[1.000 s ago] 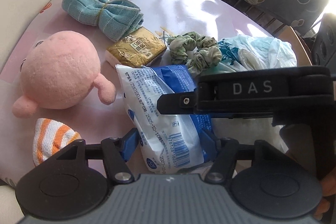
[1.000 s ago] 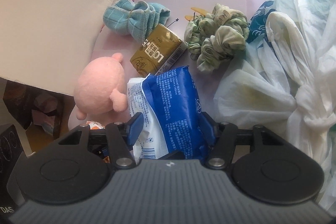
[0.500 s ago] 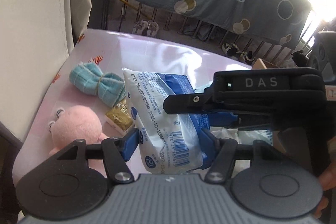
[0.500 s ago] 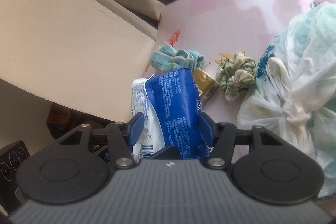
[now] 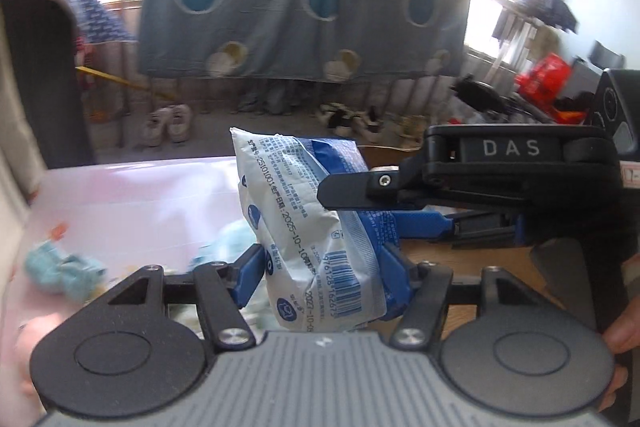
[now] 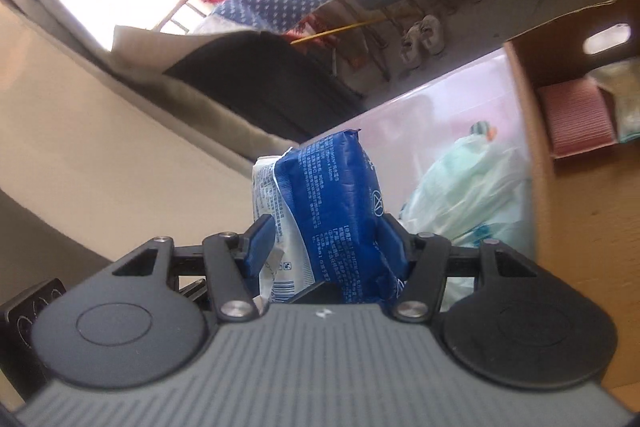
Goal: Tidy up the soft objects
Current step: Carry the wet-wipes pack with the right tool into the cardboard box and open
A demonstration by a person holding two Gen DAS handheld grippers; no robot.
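A blue and white tissue pack is held up in the air above the pink table. My left gripper is shut on its lower end. My right gripper is shut on the same pack from the other side; its black body shows in the left wrist view. A blue cloth bundle lies blurred on the table at the left. A pink plush toy peeks in at the bottom left.
A cardboard box stands open at the right, with a pink pad inside. A knotted white plastic bag lies on the table beside it. A cream chair back rises at the left.
Both grippers have lifted the tissue pack higher and tilted upward, so the table objects have dropped out of view. The cardboard box has come into the right wrist view.
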